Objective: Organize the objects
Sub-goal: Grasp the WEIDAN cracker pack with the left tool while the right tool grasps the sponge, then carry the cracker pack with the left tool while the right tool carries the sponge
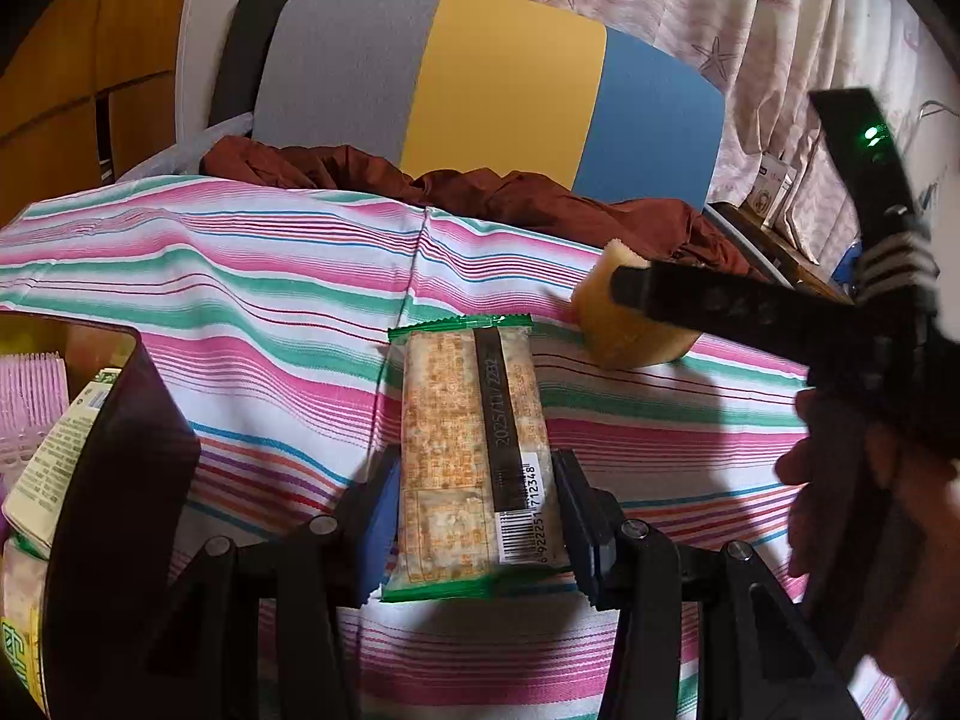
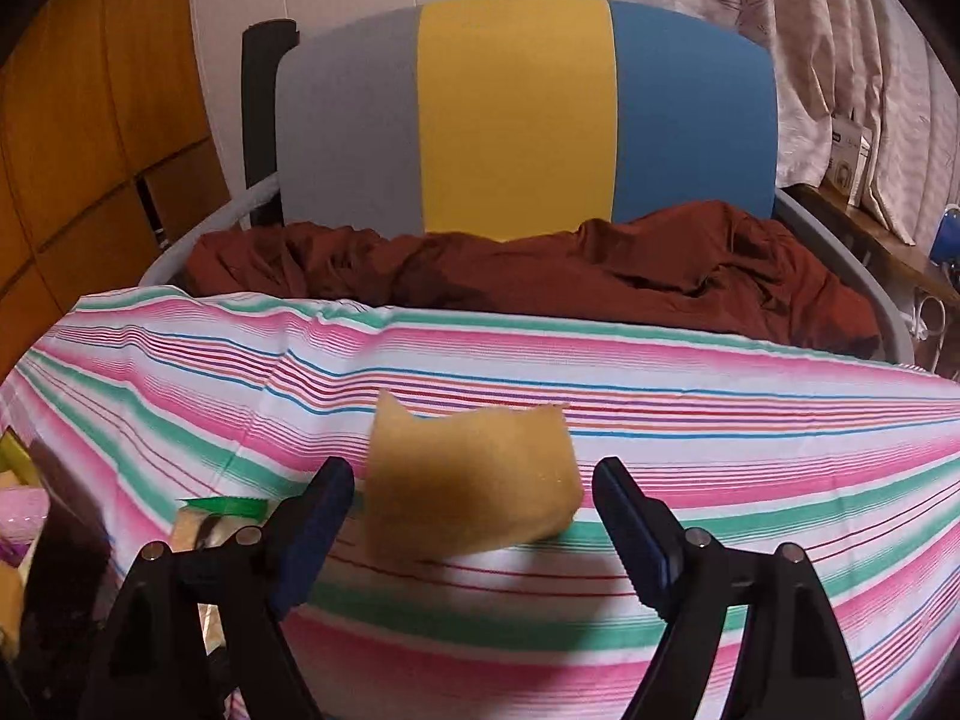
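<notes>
A green-edged cracker packet (image 1: 474, 456) lies on the striped cloth (image 1: 240, 300). My left gripper (image 1: 474, 498) is open, its fingers on either side of the packet's near half. A yellow sponge (image 2: 468, 480) lies on the cloth between the fingers of my right gripper (image 2: 474, 492), which is open around it. In the left wrist view the sponge (image 1: 624, 336) sits to the right of the packet, with the right gripper's finger (image 1: 708, 300) across it. The packet's end (image 2: 222, 510) shows at the lower left of the right wrist view.
A dark bin (image 1: 114, 480) at the left holds a pink comb-like item (image 1: 30, 402) and a green-printed packet (image 1: 54, 462). Behind the cloth lies a brown garment (image 2: 540, 270) on a chair with a grey, yellow and blue back (image 2: 516, 114). Curtains (image 1: 780, 30) hang at the right.
</notes>
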### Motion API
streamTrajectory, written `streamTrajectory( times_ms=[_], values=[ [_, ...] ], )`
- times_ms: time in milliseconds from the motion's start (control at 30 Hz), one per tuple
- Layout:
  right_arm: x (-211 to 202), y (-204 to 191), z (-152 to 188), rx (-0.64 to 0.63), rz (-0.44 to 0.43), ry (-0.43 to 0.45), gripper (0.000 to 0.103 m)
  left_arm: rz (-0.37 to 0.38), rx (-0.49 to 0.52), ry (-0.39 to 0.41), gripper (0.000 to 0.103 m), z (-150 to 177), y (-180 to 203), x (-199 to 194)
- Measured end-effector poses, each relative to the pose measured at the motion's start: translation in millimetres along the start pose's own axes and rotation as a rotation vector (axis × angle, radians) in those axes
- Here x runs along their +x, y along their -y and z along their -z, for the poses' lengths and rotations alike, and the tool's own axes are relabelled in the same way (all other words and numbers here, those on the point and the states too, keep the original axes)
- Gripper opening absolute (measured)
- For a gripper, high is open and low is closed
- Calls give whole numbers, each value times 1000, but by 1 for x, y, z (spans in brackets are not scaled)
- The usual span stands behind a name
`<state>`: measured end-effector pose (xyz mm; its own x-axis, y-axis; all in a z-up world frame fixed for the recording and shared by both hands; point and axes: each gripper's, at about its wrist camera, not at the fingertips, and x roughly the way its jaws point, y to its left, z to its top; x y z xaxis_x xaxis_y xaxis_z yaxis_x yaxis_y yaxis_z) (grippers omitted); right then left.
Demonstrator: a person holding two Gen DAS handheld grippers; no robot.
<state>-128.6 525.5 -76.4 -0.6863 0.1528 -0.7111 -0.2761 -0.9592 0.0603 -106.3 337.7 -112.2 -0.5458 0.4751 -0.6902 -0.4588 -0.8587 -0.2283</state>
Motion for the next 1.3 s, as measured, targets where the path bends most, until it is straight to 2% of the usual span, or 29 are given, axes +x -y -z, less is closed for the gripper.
streamTrajectory(
  times_ms=[33, 67, 200, 433, 567, 733, 867, 1000, 1300],
  values=[
    [2, 0, 2, 0, 2, 5, 82, -2, 2, 0, 49, 0, 1, 0],
    [3, 0, 6, 0, 6, 15, 75, -4, 4, 1, 49, 0, 1, 0],
    [-2, 1, 14, 12, 1, 49, 69, -5, 4, 3, 49, 1, 1, 0],
    [-42, -5, 42, 48, 76, 131, 69, -8, 3, 22, 49, 2, 0, -4],
    [-76, -10, 64, 64, 119, 176, 69, -10, -17, 72, 49, 2, -5, -14],
    [-107, -10, 89, 114, 140, 176, 69, -23, 15, 146, 49, 6, 2, -33],
    [-125, -7, 110, 182, 163, 180, 69, -4, 57, 168, 49, 16, 9, -52],
    [-136, -2, 125, 238, 148, 196, 69, 23, 51, 166, 49, 27, 8, -76],
    [-152, -16, 135, 215, 115, 224, 68, 84, 21, 170, 49, 37, -16, -157]
  ],
)
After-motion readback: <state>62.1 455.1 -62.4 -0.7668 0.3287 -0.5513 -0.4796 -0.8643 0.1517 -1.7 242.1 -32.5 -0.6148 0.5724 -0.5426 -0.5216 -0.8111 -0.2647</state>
